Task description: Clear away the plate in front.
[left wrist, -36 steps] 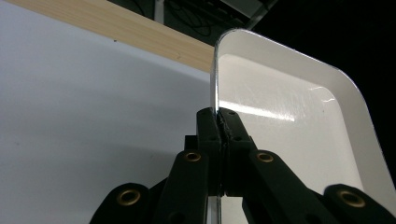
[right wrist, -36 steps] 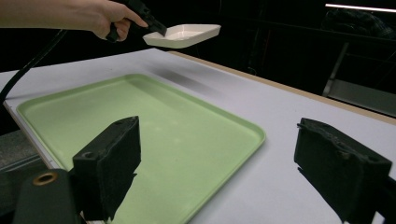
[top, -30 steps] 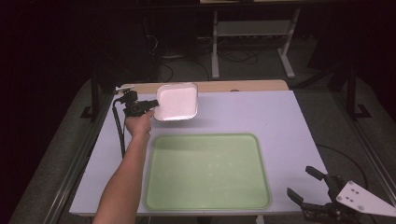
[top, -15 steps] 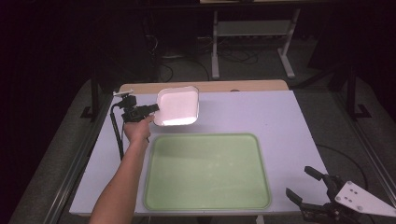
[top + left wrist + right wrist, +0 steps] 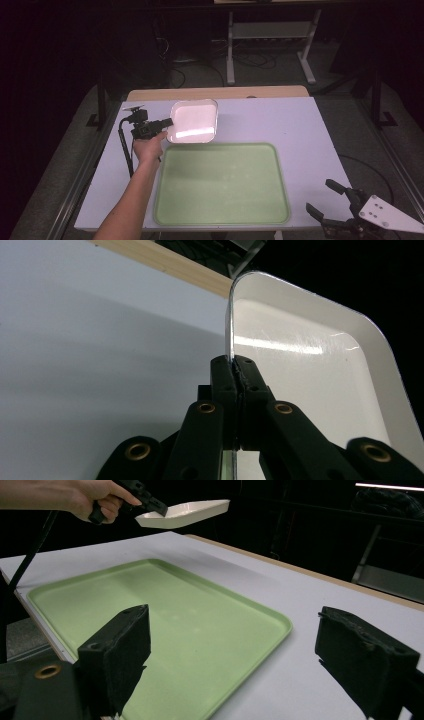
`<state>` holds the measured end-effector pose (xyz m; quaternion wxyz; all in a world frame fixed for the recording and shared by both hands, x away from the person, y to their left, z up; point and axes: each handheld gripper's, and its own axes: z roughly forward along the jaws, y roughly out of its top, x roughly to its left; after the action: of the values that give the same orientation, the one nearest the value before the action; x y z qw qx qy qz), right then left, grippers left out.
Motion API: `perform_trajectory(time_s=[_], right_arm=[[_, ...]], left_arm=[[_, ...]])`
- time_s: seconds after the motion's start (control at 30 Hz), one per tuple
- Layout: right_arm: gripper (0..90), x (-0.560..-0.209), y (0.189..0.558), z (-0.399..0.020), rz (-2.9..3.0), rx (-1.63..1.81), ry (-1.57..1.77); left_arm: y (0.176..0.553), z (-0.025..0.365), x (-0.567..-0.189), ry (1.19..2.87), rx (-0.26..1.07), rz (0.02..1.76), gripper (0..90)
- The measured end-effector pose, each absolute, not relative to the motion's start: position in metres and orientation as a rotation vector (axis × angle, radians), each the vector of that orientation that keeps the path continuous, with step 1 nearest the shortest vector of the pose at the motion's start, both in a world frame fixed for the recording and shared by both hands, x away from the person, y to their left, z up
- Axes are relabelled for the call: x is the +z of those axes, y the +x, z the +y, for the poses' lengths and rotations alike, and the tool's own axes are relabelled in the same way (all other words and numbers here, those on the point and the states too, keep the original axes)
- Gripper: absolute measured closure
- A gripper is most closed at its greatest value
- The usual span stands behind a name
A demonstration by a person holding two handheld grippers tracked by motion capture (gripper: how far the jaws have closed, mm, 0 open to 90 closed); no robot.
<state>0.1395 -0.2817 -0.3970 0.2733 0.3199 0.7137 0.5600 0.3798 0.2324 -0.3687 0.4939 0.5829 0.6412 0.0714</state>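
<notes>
Above the table's far left, left gripper [image 5: 167, 123] jaws pinch the white dish [image 5: 194, 121] rim; right gripper [image 5: 336, 203] gapes.

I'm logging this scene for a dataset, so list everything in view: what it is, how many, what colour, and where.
white dish: 1, white and glossy, held in the air by its rim, over the table's far left part, just beyond the tray.
green tray: 1, pale green, flat on the table's near middle, nothing on it.
table: 1, white top with a wooden strip along the far edge.
metal stand: 1, light grey, on the dark floor beyond the table.
left tool: 1, black, shut on the dish's rim, cable trailing down.
right tool: 1, black with a grey plate, jaws apart, at the table's near right corner.
left hand: 1, gripping the left tool, forearm bare.
</notes>
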Motion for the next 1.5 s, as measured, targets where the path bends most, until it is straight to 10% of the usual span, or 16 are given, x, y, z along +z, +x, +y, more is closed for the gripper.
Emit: perform_trajectory(time_s=[1.5], right_arm=[[13.8, -0.398, 0.136, -0.275, 1.945, 1.503, 0.836]], left_arm=[[0.287, 0.203, -0.433, 1.368, 0.061, 1.585, 88.6]])
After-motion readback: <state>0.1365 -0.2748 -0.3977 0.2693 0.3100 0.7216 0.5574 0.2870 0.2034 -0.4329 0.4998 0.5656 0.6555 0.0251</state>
